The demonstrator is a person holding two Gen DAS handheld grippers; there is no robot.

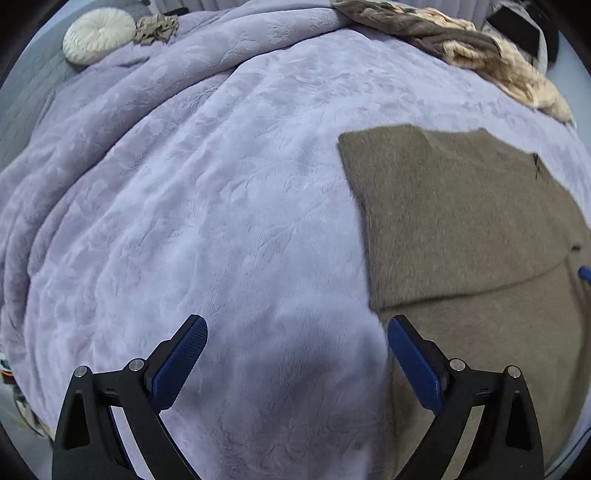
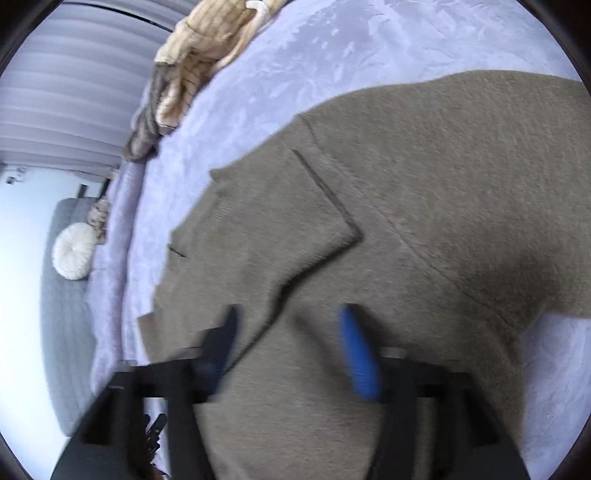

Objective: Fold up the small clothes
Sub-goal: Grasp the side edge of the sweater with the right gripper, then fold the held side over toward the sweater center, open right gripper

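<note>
Left tool (image 1: 297,334): jaws spread wide, nothing between them; it hangs over bare blanket, angled steeply down.
Right tool (image 2: 288,325): blurred, jaws apart, no cloth pinched; directly above the garment.
Garment: a brown knitted sweater (image 1: 461,221) lies flat on the bed, partly folded, one flap laid over the body with its edge running diagonally.
Key relation: from the left tool the sweater lies to the right, its near corner just beside the right-hand pad (image 1: 413,362); the right tool is the nearer one, poised over a folded edge (image 2: 317,236).
Bed surface: lavender plush blanket (image 1: 221,203).
Far edge: heap of beige and grey knitwear (image 1: 461,48); round cream cushion (image 1: 98,35).
</note>
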